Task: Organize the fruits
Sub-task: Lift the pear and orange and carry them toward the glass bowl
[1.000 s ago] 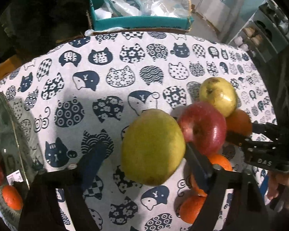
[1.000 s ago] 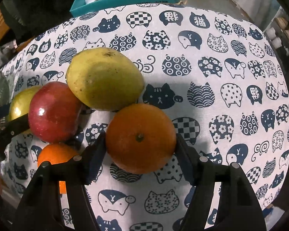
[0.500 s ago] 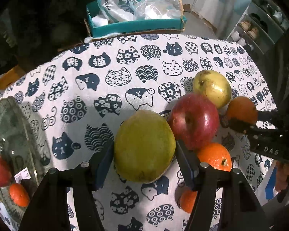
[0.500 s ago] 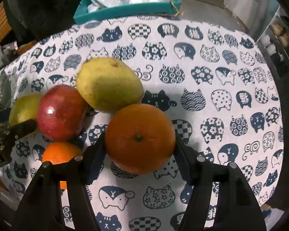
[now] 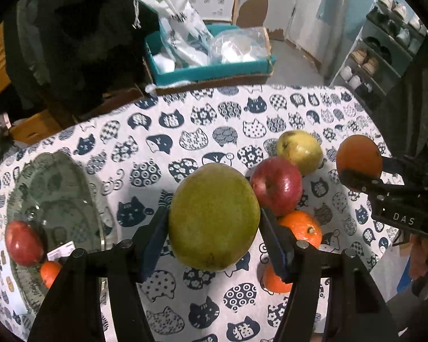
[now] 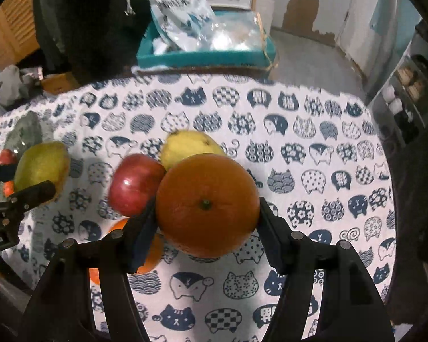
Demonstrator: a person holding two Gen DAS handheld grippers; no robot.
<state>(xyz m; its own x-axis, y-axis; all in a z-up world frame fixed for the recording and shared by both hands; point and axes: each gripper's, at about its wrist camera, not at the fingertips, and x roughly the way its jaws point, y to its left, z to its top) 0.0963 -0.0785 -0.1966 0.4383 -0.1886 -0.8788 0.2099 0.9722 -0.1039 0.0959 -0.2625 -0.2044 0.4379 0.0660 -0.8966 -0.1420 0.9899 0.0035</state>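
— What can't you make out in the left wrist view?

— The small orange [image 5: 274, 280] low on the cloth is half hidden behind the left gripper's [image 5: 214, 236] right finger. On the glass plate [image 5: 57, 188], another small orange [image 5: 49, 272] sits partly behind the other finger, and the white label [image 5: 60, 253] beside it is too small to read.

— And the right wrist view?

— The orange [image 6: 207, 205] held there covers the lower part of the yellow fruit [image 6: 185, 145]. The red apple [image 6: 135, 183] is blurred. An orange [image 6: 148, 252] beneath is mostly hidden by the finger.
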